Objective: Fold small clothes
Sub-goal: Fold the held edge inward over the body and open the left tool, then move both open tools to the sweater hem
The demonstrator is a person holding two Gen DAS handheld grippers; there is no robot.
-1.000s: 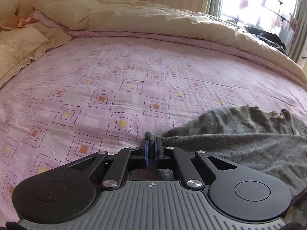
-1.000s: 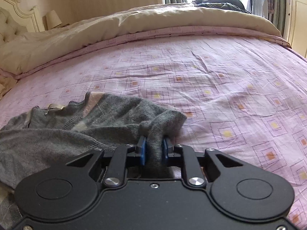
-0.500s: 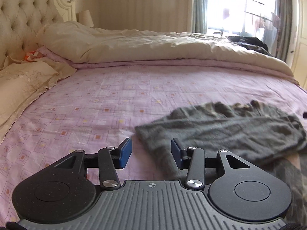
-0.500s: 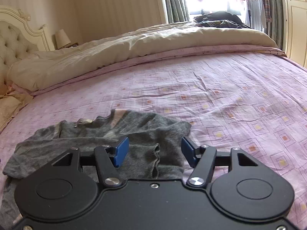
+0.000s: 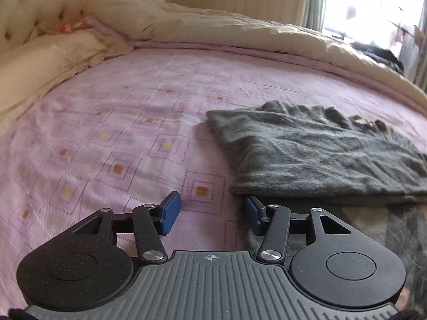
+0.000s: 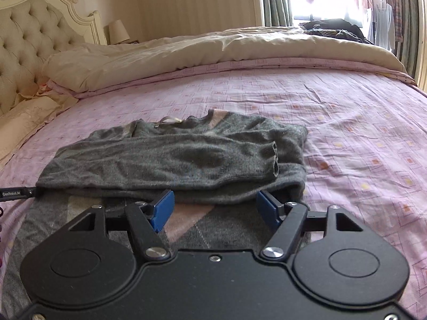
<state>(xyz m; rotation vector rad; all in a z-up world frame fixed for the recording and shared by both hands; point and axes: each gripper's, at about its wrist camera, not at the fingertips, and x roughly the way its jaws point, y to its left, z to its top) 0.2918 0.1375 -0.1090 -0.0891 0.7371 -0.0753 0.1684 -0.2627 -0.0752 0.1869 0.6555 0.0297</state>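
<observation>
text: "GenRobot.AI" | on: black bar [image 6: 16, 193] at my left edge, beside grey sweater [image 6: 165, 157] | other text: none readable

Sweater [image 5: 333, 160] cut off at right edge.

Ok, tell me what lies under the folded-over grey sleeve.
Under the grey sleeve lies the sweater's body, its pink and grey diamond-patterned front showing nearer the camera. The pink bedsheet carries it all. What the sleeve covers is hidden.

grey sweater [image 6: 170, 157], pink square-patterned sheet [image 6: 347, 138], cream duvet [image 6: 213, 50]
</observation>
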